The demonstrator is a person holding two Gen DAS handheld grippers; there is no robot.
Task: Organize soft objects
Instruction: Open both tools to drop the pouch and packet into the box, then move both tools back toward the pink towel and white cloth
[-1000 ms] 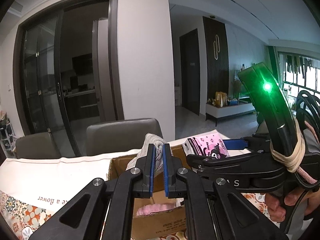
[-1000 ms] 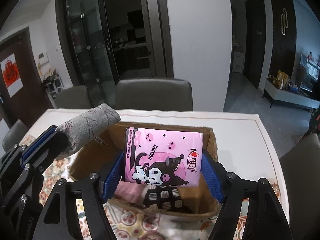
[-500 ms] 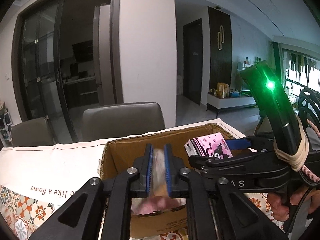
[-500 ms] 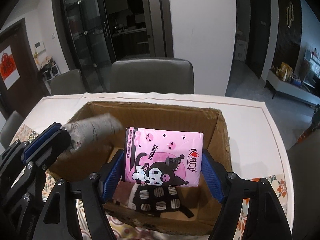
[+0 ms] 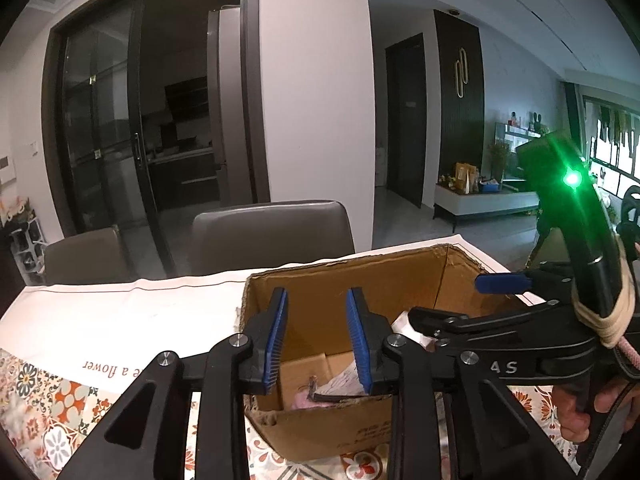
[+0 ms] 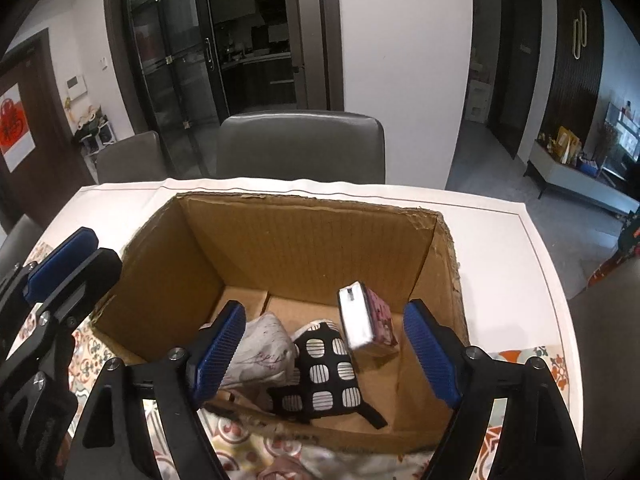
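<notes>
Resting on white-clothed table [image 6: 496, 240]: cardboard box [image 6: 304, 240]; both hand-held grippers [image 5: 317, 340] [image 6: 324, 354] spread, empty; grey chairs [image 6: 300, 144] behind.

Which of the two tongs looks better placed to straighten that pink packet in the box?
Probably the right tongs: they hang open over the cardboard box with the tilted pink packet between the fingers; the left tongs sit farther left.

The left wrist view looks nearly level across the box [image 5: 344, 292] from close by its near left side, toward a chair [image 5: 272, 236]. The right wrist view sits close above the box [image 6: 304, 236], tilted down into it. Both share the box, that chair [image 6: 300, 144] and the table [image 6: 496, 248].
</notes>
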